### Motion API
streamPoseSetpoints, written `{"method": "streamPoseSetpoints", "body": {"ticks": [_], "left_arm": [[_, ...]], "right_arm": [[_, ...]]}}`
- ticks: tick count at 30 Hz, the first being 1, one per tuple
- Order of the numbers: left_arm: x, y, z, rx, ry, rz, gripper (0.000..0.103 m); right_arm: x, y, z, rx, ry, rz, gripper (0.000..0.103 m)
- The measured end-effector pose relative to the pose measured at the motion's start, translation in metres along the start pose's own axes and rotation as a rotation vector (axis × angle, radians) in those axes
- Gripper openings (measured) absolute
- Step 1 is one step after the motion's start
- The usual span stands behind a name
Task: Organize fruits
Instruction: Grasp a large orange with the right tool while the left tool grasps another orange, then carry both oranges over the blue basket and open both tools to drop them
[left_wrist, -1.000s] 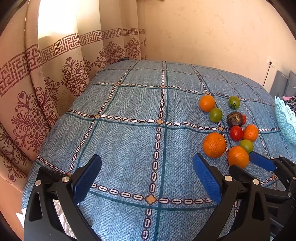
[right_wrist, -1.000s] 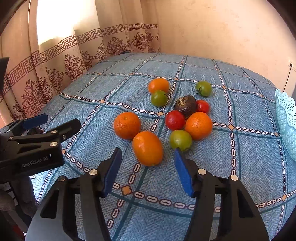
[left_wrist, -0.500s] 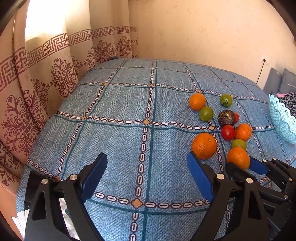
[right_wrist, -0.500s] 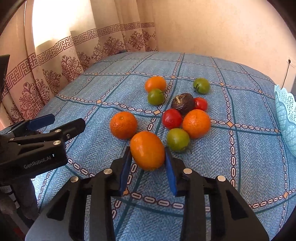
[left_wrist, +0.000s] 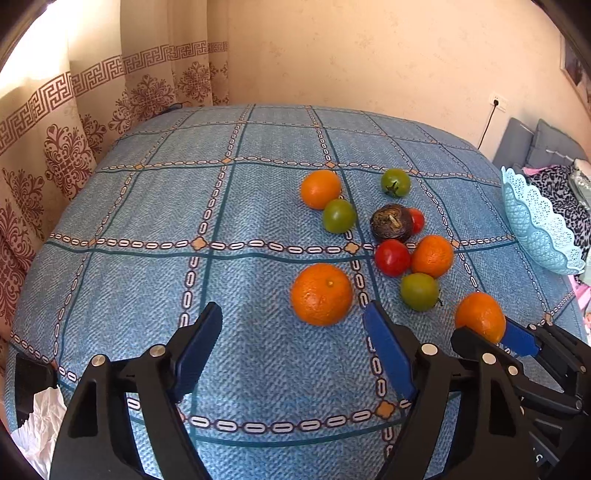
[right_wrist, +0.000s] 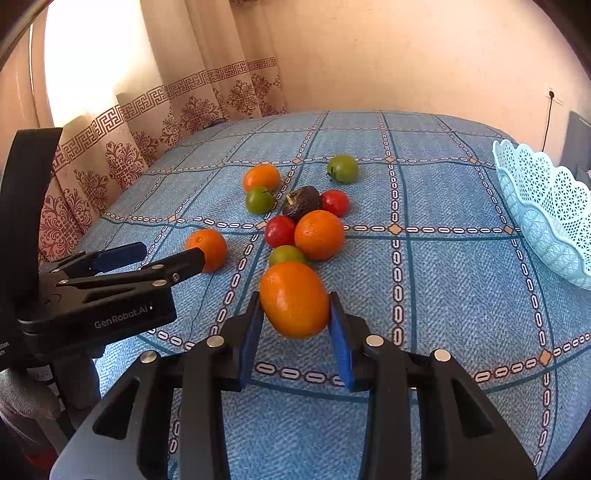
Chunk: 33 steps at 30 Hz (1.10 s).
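Pick-up step: our right gripper (right_wrist: 295, 325) clamps an orange (right_wrist: 294, 299); left gripper (left_wrist: 291, 350), jaws apart and just narrowing, approaches another orange (left_wrist: 321, 294) ahead. Next, we judge: carry to the basket (right_wrist: 546, 218) at right.

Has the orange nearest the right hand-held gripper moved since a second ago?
Yes. The orange, then resting on the bedspread left of the green tomato, is now clamped in the right hand-held gripper, nearer the basket.

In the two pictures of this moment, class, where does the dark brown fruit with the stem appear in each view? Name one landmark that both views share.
Left wrist view: the dark brown fruit lies right of centre, just above a red tomato.
Right wrist view: the dark brown fruit lies near the centre, above the middle.
Shared landmark: the light blue basket at the right edge.
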<state>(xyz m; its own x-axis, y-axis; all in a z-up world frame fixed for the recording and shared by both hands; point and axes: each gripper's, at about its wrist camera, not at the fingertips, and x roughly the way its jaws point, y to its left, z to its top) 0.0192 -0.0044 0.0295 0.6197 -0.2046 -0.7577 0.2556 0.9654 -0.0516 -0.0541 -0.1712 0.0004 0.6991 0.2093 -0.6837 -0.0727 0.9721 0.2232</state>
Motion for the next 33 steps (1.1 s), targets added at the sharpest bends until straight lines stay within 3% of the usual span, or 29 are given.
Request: {"method": "streamPoseSetpoints", "body": {"ticks": [6, 12, 19, 26, 33], "left_arm": [[0.021, -0.001, 0.005, -0.049, 0.056, -0.056, 0.055], [0.027, -0.005, 0.008, -0.044, 0.050, -0.074, 0.039], [0.022, -0.013, 0.008, -0.025, 0.025, -0.033, 0.039], [0.001, -0.037, 0.016, 0.054, -0.052, 0.032, 0.039], [-0.018, -0.059, 0.027, 0.103, -0.108, 0.019, 0.039]], "right_arm": [[-0.004, -0.012, -0.002, 0.017, -0.006, 0.004, 0.036], [-0.005, -0.022, -0.001, 0.035, -0.009, 0.003, 0.036], [-0.015, -0.032, -0.001, 0.055, -0.031, -0.007, 0.036], [-0.028, -0.044, 0.001, 0.080, -0.066, -0.020, 0.036], [-0.053, -0.058, 0.005, 0.110, -0.124, -0.043, 0.036]]}}
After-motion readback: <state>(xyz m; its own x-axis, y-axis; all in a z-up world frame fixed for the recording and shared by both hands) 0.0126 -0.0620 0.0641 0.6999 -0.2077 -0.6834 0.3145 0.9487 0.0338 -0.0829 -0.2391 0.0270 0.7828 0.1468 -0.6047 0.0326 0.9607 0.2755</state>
